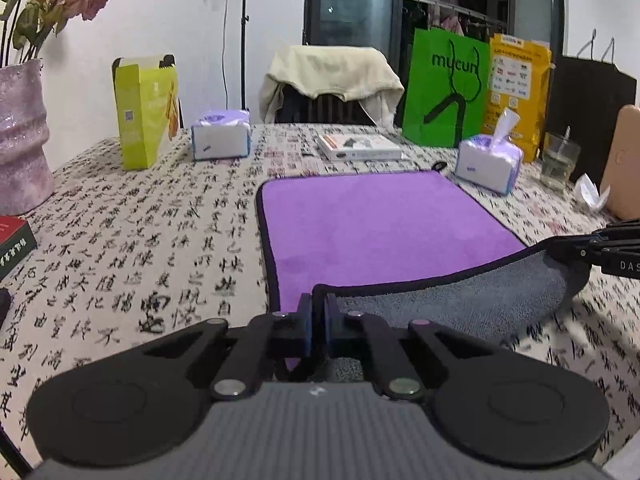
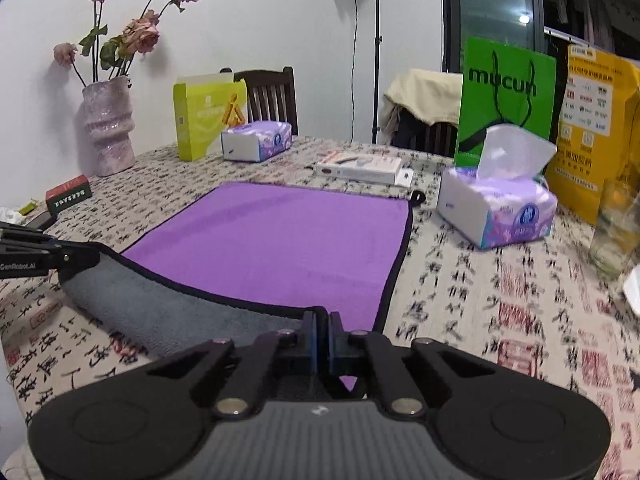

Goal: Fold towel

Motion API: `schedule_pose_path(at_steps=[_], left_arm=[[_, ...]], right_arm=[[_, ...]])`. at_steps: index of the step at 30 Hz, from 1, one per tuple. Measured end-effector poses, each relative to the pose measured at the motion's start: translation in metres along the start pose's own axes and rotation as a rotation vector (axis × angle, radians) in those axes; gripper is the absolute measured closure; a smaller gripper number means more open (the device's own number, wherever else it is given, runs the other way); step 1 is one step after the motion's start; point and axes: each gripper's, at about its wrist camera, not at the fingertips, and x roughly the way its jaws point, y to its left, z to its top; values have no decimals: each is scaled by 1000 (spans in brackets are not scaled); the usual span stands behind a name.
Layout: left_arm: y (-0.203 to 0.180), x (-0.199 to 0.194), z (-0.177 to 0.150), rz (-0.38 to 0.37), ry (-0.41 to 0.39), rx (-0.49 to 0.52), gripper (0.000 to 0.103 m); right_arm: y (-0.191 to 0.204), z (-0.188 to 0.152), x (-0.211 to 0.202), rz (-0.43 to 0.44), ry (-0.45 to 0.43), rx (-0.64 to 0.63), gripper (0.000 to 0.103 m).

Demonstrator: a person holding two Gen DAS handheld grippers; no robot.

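1. My left gripper [image 1: 319,312] has its jaws pinched closed on the near left corner of the towel [image 1: 376,224], the black hem caught between the blue pads.
2. My right gripper [image 2: 322,330] has its jaws clamped on the near right corner of the same towel [image 2: 276,240].
3. The towel lies purple side up on the tabletop [image 1: 132,240], which carries a cloth printed with black calligraphy. Its far part rests flat; the near edge is lifted and turned back between my two grippers, showing the grey underside [image 2: 160,312].
4. The lifted hem sags in a curve from one corner to the other.
5. A tissue pack [image 2: 500,212] with a sheet sticking up sits just beside the towel's far right corner, near the small hanging loop [image 2: 417,196].
6. A flat white box [image 1: 360,148] lies beyond the far edge.
7. A second tissue pack [image 1: 220,138] and a lime-green carton [image 1: 144,112] stand farther left, by a pink vase [image 2: 108,128].
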Motion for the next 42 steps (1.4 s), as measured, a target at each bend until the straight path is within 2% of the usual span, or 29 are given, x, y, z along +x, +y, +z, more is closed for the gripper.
schedule_pose_path(at_steps=[12,42], left_arm=[[13,29,30,22,-38,-53,97],[51,133,94,8,73,-157,97]], right_arm=[[-11,32,24,-8,-37,-53,98],[-54,86,129,-1,11,-30,98]])
